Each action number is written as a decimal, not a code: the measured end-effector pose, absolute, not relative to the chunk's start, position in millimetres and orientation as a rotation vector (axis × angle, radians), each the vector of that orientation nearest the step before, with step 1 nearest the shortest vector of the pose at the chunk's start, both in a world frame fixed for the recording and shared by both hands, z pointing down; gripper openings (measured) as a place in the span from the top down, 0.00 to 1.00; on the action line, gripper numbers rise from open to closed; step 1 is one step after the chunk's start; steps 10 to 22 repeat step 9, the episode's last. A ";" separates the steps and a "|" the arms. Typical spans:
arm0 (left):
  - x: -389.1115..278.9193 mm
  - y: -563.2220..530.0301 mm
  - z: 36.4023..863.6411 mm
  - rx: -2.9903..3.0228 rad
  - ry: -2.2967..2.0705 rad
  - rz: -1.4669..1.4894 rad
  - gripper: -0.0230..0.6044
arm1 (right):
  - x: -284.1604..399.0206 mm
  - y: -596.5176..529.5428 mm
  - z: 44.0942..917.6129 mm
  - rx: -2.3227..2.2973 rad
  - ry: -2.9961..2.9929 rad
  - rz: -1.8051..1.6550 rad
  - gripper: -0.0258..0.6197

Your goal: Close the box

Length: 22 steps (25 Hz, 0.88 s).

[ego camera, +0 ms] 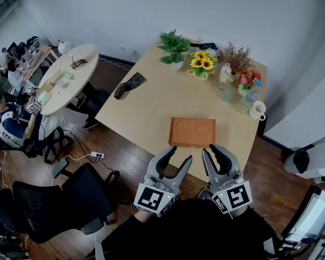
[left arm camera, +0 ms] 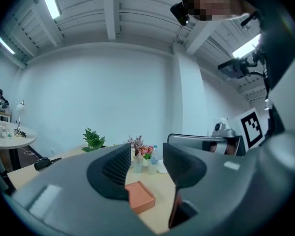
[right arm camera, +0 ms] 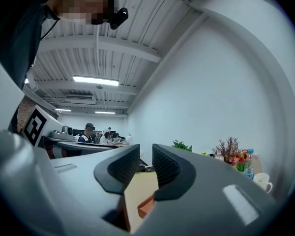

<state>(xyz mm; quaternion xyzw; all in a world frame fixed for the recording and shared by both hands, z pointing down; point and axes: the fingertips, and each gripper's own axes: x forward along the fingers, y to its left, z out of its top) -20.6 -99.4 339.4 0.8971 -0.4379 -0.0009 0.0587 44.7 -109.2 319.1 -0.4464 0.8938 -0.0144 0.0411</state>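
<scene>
A flat orange-brown box [ego camera: 192, 132] lies with its lid down near the front edge of the light wooden table [ego camera: 151, 110]. Both grippers hover just in front of that edge, pointing at the box without touching it. My left gripper [ego camera: 180, 154] is by the box's near left corner, its jaws a little apart and empty. Closer to the box's near right side, my right gripper [ego camera: 211, 149] is shut on nothing. The left gripper view has the box [left arm camera: 140, 195] below the left gripper [left arm camera: 146, 163]. Only a corner of the box [right arm camera: 146, 206] peeks under the right gripper [right arm camera: 146, 166].
At the table's far side stand a green plant [ego camera: 173, 50], sunflowers [ego camera: 202, 64], a bottle [ego camera: 225, 75], flower vases and a white mug [ego camera: 257, 110]. A dark object [ego camera: 129, 84] lies at its left edge. A black office chair [ego camera: 54, 205] and a round white table [ego camera: 65, 77] stand to the left.
</scene>
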 end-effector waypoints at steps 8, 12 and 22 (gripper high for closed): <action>-20.6 -102.4 343.5 2.707 -1.313 0.017 0.66 | 45.1 -111.5 322.3 -1.379 2.742 -0.053 0.84; -20.8 -103.4 343.4 2.703 -1.317 0.020 0.66 | 45.7 -112.1 322.6 -1.381 2.744 -0.053 0.84; -20.8 -103.4 343.4 2.703 -1.317 0.020 0.66 | 45.7 -112.1 322.6 -1.381 2.744 -0.053 0.84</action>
